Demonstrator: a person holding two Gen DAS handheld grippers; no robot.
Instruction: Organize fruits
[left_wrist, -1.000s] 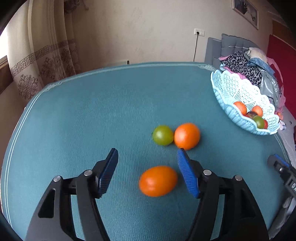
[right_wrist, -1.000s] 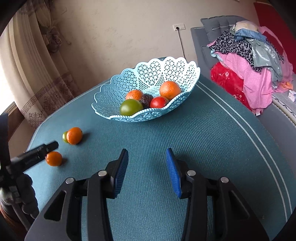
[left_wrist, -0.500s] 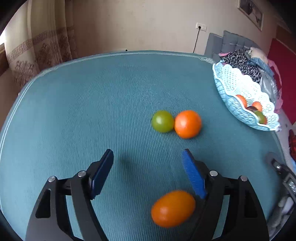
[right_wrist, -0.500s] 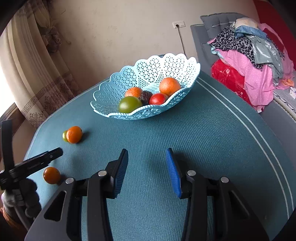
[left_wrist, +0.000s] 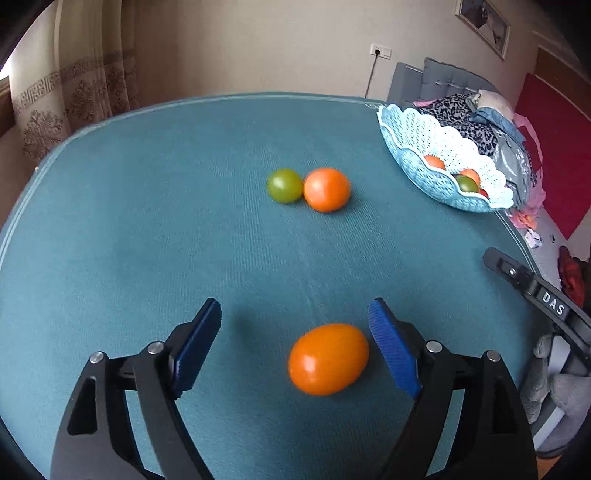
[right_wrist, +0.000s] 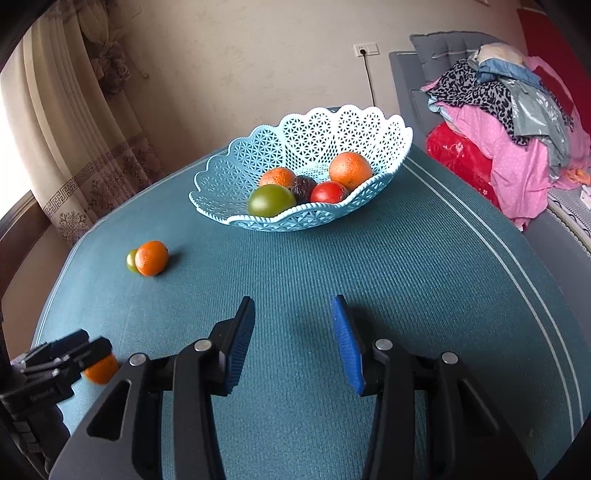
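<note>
Left gripper (left_wrist: 295, 325), jaws wide: oval orange fruit (left_wrist: 328, 359) between pads, nearer right pad; green fruit (left_wrist: 284, 185) touching round orange (left_wrist: 327, 189); basket (left_wrist: 417, 166).

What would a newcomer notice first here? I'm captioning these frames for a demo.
The oval orange fruit on the teal table, between the open left gripper pads, nearer the right pad. Beyond it, a green fruit and an orange sit together. The lacy blue basket holds more fruit, ahead of the open, empty right gripper.
</note>
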